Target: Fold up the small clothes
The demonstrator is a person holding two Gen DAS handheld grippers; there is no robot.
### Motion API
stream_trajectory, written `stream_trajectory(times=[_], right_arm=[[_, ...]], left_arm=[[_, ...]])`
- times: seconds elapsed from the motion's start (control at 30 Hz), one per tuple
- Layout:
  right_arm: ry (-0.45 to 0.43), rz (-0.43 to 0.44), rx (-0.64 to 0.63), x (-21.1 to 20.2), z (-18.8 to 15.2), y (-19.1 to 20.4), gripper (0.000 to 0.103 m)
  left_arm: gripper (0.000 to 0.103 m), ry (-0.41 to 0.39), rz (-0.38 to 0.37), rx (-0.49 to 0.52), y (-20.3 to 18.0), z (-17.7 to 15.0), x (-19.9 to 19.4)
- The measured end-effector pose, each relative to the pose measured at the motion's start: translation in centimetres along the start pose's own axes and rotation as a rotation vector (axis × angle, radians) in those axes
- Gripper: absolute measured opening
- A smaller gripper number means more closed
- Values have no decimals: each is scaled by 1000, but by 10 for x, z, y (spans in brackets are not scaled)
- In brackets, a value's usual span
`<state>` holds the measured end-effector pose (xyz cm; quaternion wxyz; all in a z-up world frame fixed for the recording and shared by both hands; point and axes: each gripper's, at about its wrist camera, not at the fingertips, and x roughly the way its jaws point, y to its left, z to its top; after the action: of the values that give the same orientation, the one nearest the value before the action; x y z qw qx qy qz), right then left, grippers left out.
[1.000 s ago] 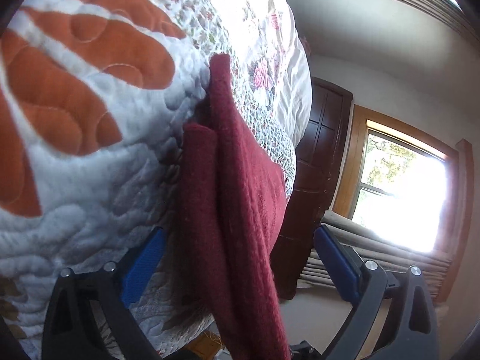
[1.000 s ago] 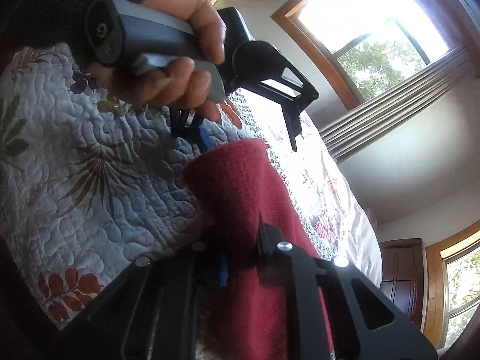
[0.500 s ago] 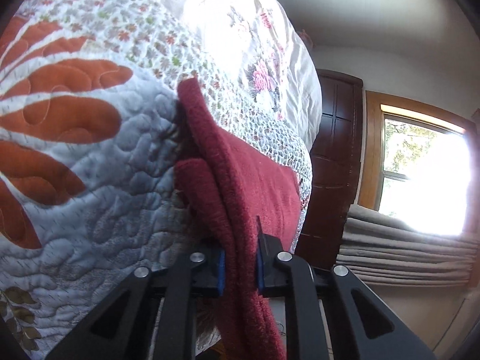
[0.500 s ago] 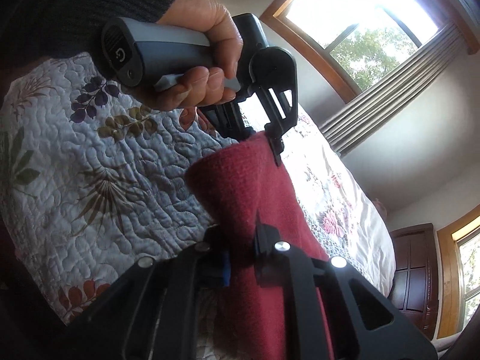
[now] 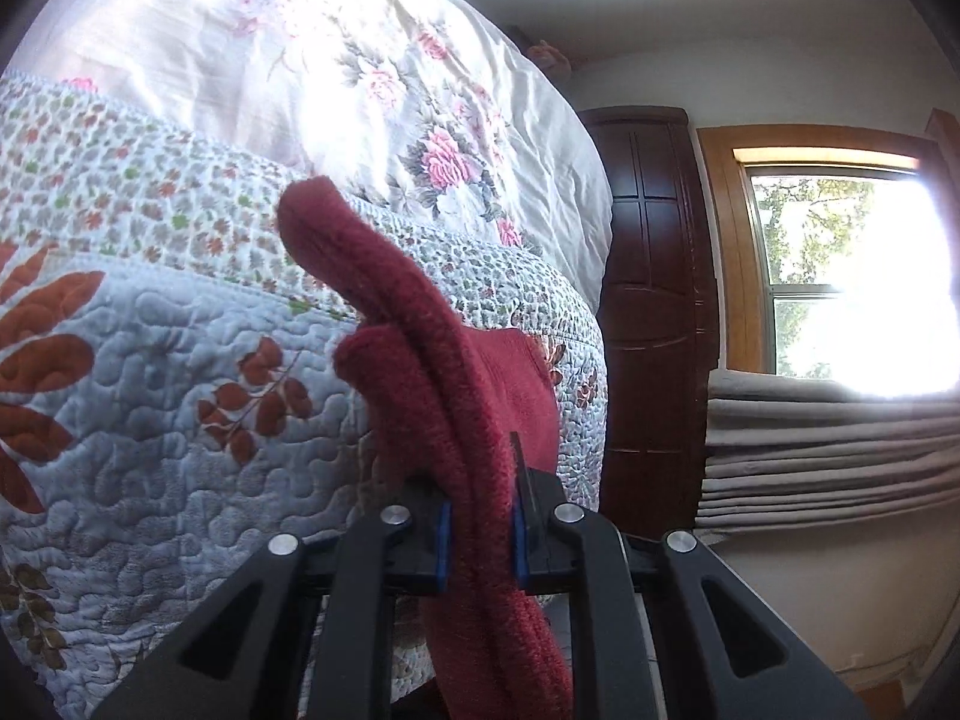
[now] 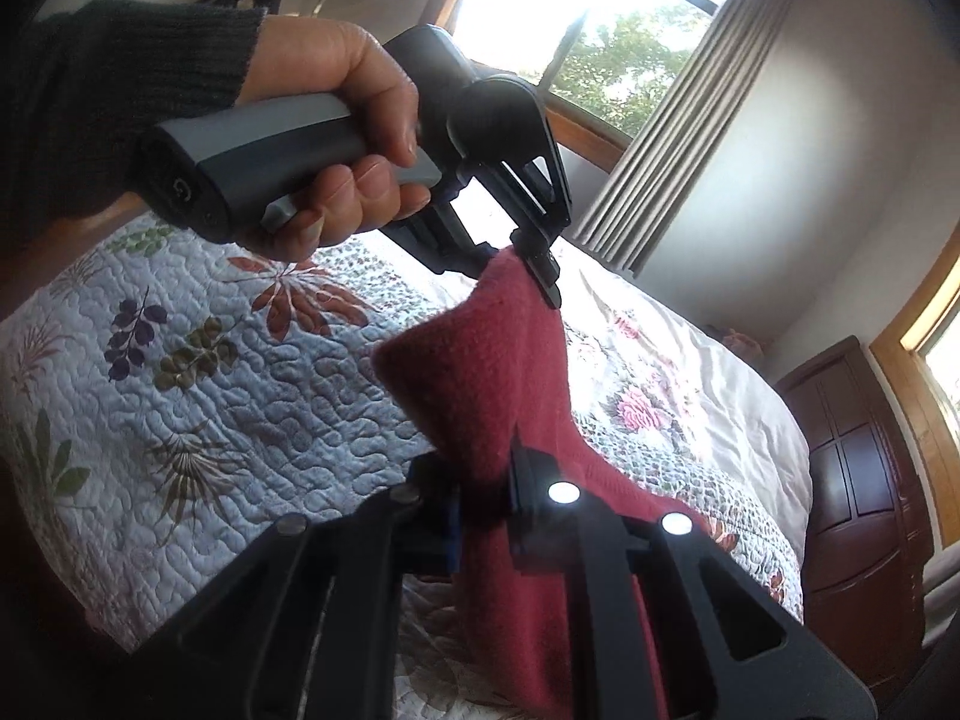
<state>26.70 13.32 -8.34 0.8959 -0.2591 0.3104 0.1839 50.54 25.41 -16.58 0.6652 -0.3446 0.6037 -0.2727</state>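
The dark red garment [image 5: 480, 414] is a thick, fuzzy knit, held up above the bed [image 5: 150, 432] between two grippers. In the left wrist view its folded edge runs lengthwise away from the camera — from the bottom of the frame, through the fingers, up to a rounded end that points toward the floral pillow [image 5: 372, 66]. A second fold of the same cloth bulges just to the left of that edge.

The left gripper [image 5: 480, 531] has its fingers pressed in on the garment from both sides, the blue pads [image 5: 443, 546] touching the cloth with no gap to be seen. The right gripper [image 6: 486, 516] is likewise clamped tight on another part of the red cloth, which passes between its fingers and hangs on below them.

In the right wrist view the left gripper [image 6: 528, 258] appears from outside, held by a hand [image 6: 336, 138] in a dark knit sleeve [image 6: 114, 90], its fingers pinching the garment's topmost corner so that the cloth rises to a peak there and slopes down toward the right gripper.

The grey handle carries a small round power-style mark [image 6: 178, 189] — no readable writing anywhere. The quilt [image 6: 210, 372] beneath shows leaf and flower prints.
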Motion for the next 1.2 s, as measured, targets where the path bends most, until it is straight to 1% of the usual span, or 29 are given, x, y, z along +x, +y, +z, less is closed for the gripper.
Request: stream_trajectory(times=[0.2,0.3,0.47,0.67,0.93,1.03,1.2], right_arm=[[-32,-2,136,-15,-9,-45,10],[-42,-2,193,-20,-18,-67,10],[-49,-9,289,-27,-40,-102,10],[-50,-17,381,-32,-67,-140,10],[-18,-7,522,-24,-110,-183,10],[-2,7,581,-20,-133,-197,10],[18,40,673,-12,-170,-210,10]], left_arm=[[14,7,58,66,-62,7,22],[14,20,89,90,-86,8,37],[14,52,137,129,-117,3,68],[14,93,193,162,-150,2,114],[14,170,292,202,-172,-3,190],[14,203,336,211,-173,-8,220],[14,263,409,228,-172,-23,270]])
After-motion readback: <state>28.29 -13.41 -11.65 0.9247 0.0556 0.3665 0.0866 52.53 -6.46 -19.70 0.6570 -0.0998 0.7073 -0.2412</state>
